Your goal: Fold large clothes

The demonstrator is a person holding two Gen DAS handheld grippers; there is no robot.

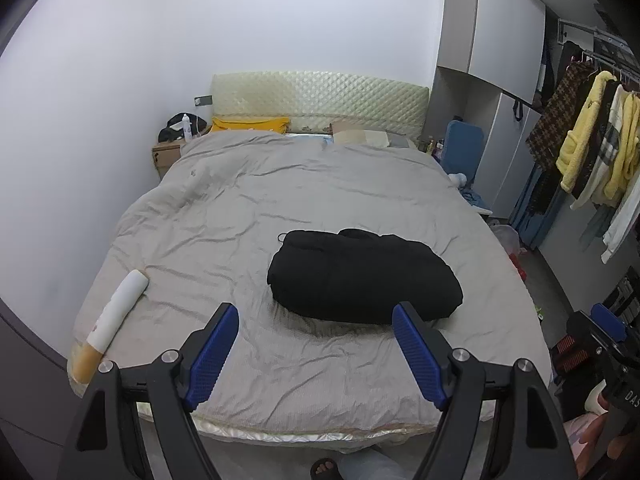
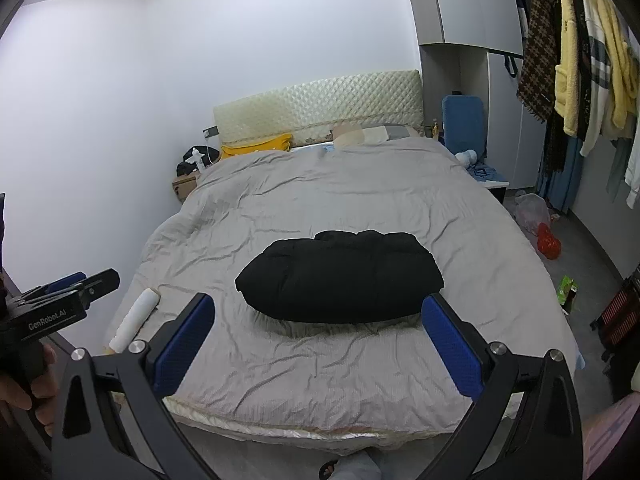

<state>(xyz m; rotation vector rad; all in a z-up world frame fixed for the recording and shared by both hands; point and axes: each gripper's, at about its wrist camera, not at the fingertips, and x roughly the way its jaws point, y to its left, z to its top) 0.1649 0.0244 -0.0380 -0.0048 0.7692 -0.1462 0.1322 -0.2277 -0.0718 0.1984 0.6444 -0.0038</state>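
A black padded garment (image 1: 362, 276) lies folded into a compact bundle on the grey bed cover (image 1: 260, 200), near the foot of the bed. It also shows in the right wrist view (image 2: 342, 276). My left gripper (image 1: 316, 312) is open and empty, held back above the bed's foot edge, short of the bundle. My right gripper (image 2: 316, 304) is open and empty too, held at about the same distance from the bundle. The left gripper's body (image 2: 60, 300) shows at the left edge of the right wrist view.
A white lint roller (image 1: 116, 312) lies at the bed's front left. Pillows (image 1: 250, 124) sit by the quilted headboard (image 1: 320, 96). A nightstand (image 1: 166, 152) stands at far left. Clothes hang on a rack (image 1: 592, 140) at right. Bags lie on the floor (image 2: 540, 224).
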